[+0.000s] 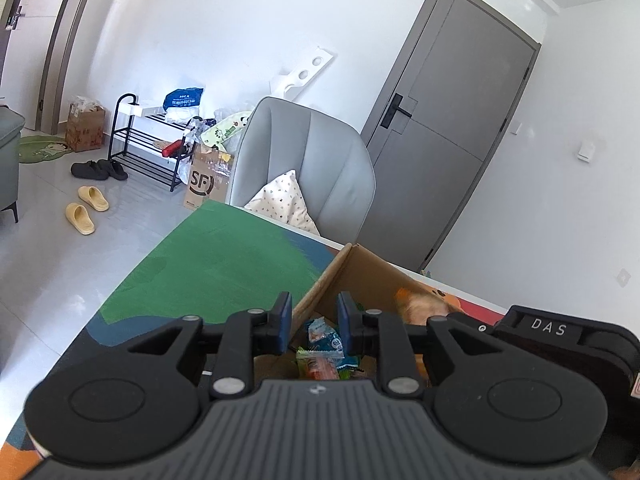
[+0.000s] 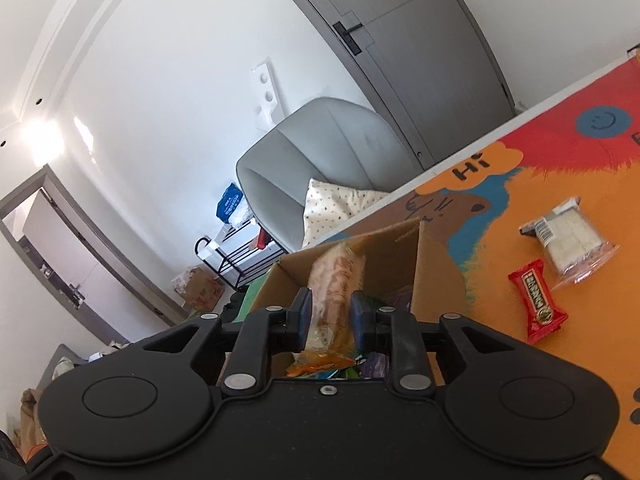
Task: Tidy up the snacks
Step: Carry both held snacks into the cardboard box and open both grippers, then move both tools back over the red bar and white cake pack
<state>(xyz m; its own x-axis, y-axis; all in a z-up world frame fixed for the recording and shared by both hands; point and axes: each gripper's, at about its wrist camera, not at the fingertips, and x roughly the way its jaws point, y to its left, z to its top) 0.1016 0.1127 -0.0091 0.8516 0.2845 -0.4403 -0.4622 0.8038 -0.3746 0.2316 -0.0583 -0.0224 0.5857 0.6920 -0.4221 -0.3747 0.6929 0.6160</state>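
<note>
Cardboard box (image 2: pixel 424 264) stands open on a table covered by a colourful cartoon mat (image 2: pixel 560 184), close to the table's far edge, where a grey armchair (image 2: pixel 332 148) sits behind it. Loose snack packets (image 1: pixel 320 344) lie in the bottom of the box.

The right gripper (image 2: pixel 329 316) points forward and slightly down over the near rim of the box. A long orange snack packet (image 2: pixel 336 280) stands between its blue pads, reaching up past the fingertips; the jaws are narrow, and whether the pads still press on the packet cannot be told.

The left gripper (image 1: pixel 314 316) also tilts slightly down above the box's near left corner. Its jaws are narrow with nothing between them; the packets lie below, inside the box.

On the mat to the right of the box lie a red snack bar (image 2: pixel 538 300) and a clear-wrapped white snack (image 2: pixel 572 240), near each other and apart from both grippers.
</note>
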